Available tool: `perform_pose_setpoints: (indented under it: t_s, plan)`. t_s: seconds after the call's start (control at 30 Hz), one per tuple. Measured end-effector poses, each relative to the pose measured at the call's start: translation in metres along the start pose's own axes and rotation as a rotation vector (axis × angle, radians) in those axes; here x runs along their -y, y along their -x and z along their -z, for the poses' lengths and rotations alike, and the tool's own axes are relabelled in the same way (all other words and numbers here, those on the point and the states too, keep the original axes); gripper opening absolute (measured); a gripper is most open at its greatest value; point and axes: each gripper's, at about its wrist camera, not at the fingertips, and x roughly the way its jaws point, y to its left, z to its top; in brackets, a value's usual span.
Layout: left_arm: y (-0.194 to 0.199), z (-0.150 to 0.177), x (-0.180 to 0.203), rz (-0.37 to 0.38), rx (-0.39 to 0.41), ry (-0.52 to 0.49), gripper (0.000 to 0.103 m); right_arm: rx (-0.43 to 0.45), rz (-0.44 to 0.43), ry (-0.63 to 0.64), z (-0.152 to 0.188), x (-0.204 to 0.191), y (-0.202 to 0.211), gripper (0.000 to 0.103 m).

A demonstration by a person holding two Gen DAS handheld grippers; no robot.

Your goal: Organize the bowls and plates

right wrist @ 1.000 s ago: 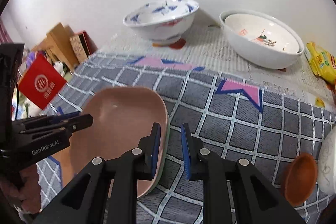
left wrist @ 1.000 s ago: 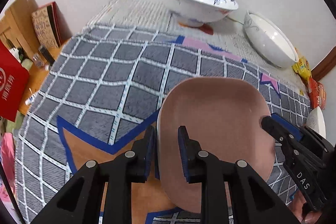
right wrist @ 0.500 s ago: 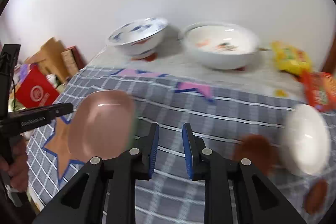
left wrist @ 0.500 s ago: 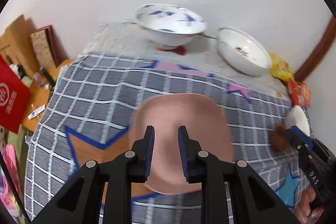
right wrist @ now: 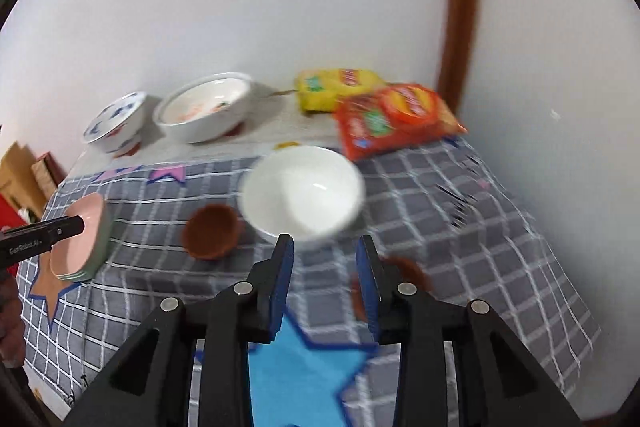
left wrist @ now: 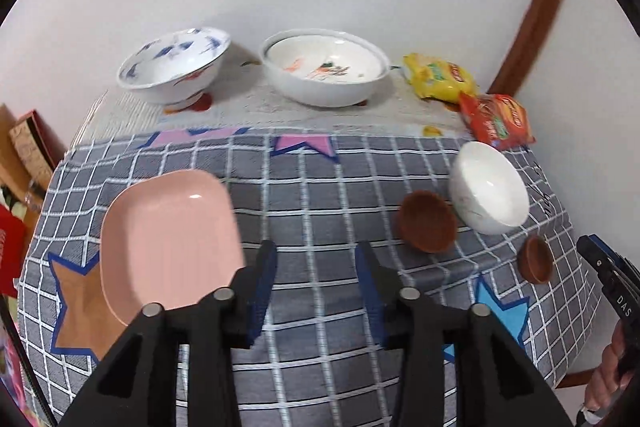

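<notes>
A pink plate [left wrist: 168, 239] lies on the checked cloth [left wrist: 320, 187] at the left; in the right wrist view it tops a small stack with a green plate [right wrist: 86, 247]. My left gripper [left wrist: 316, 267] is open and empty, just right of the pink plate. My right gripper [right wrist: 325, 259] is open and empty, in front of a white bowl [right wrist: 302, 193], which also shows in the left wrist view [left wrist: 488, 187]. A brown bowl [right wrist: 210, 231] sits left of the white bowl. A smaller brown dish [right wrist: 404, 273] lies partly behind my right finger.
A blue-patterned bowl [left wrist: 174, 65] and a large white bowl [left wrist: 324, 65] stand at the back by the wall. Yellow [left wrist: 438, 77] and red [left wrist: 496, 119] snack bags lie at the back right. Boxes [left wrist: 24, 147] stand beyond the table's left edge.
Both grippers let go of the pink plate, opened and pulled back. The plate now lies on the cloth. My right gripper swung right toward the white bowl.
</notes>
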Motion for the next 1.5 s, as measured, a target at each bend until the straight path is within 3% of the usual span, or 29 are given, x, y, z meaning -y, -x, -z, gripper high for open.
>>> perform_pose_setpoints:
  t_s: [0.3, 0.43, 0.6, 1.0, 1.1, 1.5]
  plan:
    - [-0.003, 0.005, 0.027, -0.005, -0.005, -0.025, 0.039, -0.055, 0.009, -0.094, 0.024, 0.048, -0.003, 0.034]
    - [-0.006, 0.006, 0.036, -0.048, 0.006, -0.043, 0.039, -0.052, 0.032, -0.106, 0.030, 0.058, -0.009, 0.049]
    - [-0.020, 0.001, 0.042, 0.013, -0.018, -0.024, 0.039, -0.075, 0.022, -0.135, 0.033, 0.070, -0.025, 0.050]
    - [-0.078, -0.006, 0.061, 0.029, -0.135, -0.028, 0.040, -0.125, -0.009, -0.175, 0.039, 0.081, -0.060, 0.049]
    - [-0.086, -0.012, 0.065, 0.035, -0.140, -0.029, 0.044, -0.128, -0.019, -0.183, 0.037, 0.084, -0.067, 0.049]
    - [-0.124, -0.023, 0.069, 0.058, -0.185, -0.021, 0.046, -0.168, -0.036, -0.181, 0.035, 0.082, -0.093, 0.033]
